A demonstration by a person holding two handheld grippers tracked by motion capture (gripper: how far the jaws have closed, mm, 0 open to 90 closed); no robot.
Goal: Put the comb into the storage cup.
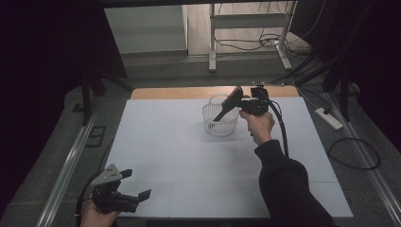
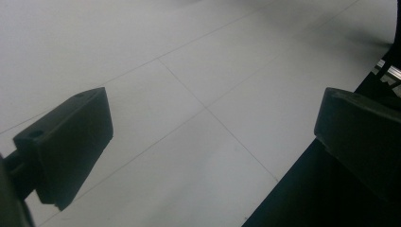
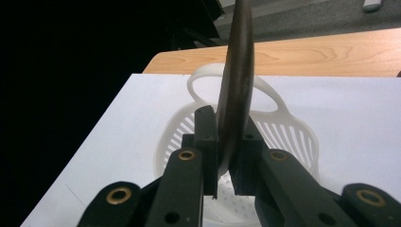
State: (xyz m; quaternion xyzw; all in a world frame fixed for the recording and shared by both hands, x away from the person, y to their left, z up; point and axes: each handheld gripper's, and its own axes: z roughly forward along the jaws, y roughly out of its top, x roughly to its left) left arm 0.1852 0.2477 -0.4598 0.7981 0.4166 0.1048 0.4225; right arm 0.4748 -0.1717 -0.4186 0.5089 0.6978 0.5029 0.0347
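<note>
Nearest to me, at the front edge of the white table top (image 1: 189, 179), the left gripper (image 1: 134, 184) hangs low with its 2 black jaws spread wide and nothing between them. All around it the table is bare, so there is lots of room to move, but the front edge is just beside it.

Farther off, the right gripper (image 1: 239, 101) has its jaws pressed tight on a flat, dark, thin thing (image 3: 236, 85), maybe a scoop or spatula. It looks stiff, light and smooth, so I think it could slip or turn in the grip. It leans down into a white plastic basket (image 1: 220, 120) with slits in its sides. The basket looks light and could tip or slide if bumped.

Behind the basket comes a wooden strip (image 1: 189, 92), then the far edge.
</note>
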